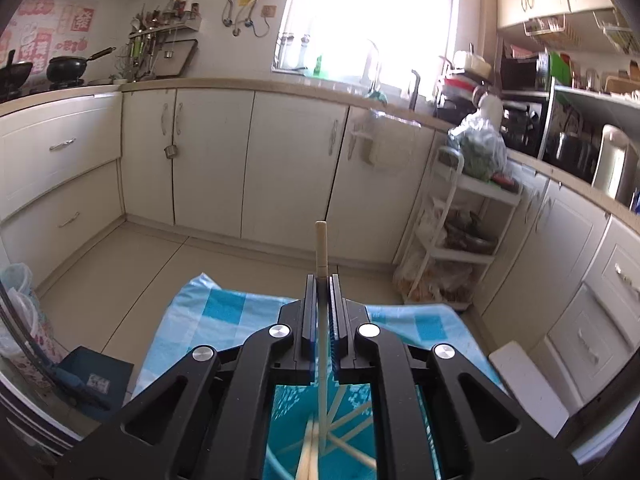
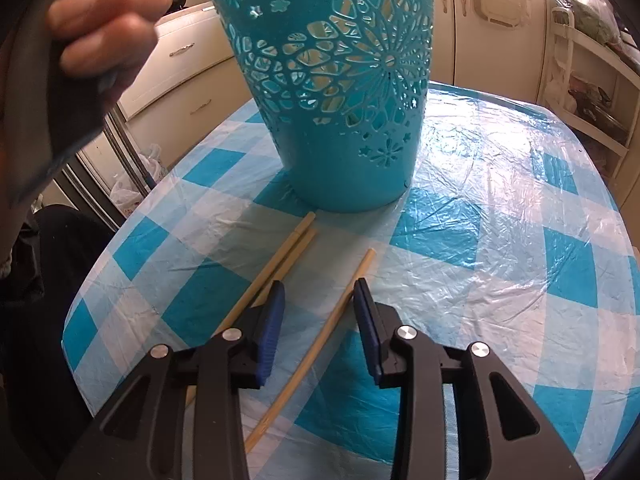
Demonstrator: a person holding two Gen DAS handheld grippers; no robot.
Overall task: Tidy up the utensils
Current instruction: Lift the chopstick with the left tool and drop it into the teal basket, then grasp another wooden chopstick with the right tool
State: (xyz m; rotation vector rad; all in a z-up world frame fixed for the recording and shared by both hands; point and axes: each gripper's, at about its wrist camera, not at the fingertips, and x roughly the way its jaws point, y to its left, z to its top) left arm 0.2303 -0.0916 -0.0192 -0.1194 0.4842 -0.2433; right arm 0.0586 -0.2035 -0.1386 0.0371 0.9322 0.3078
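Left gripper point(image 1: 322, 280) fingers clamped on one chopstick point(image 1: 321, 248), centre frame, above the teal basket point(image 2: 332, 92). Right gripper point(image 2: 320, 292) fingers apart, straddling a loose chopstick point(image 2: 320, 344) on the checked surface point(image 2: 500, 240).

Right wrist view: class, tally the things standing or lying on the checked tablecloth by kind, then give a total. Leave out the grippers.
Teal cut-out plastic basket: 1
Wooden chopsticks: 3
Total: 4
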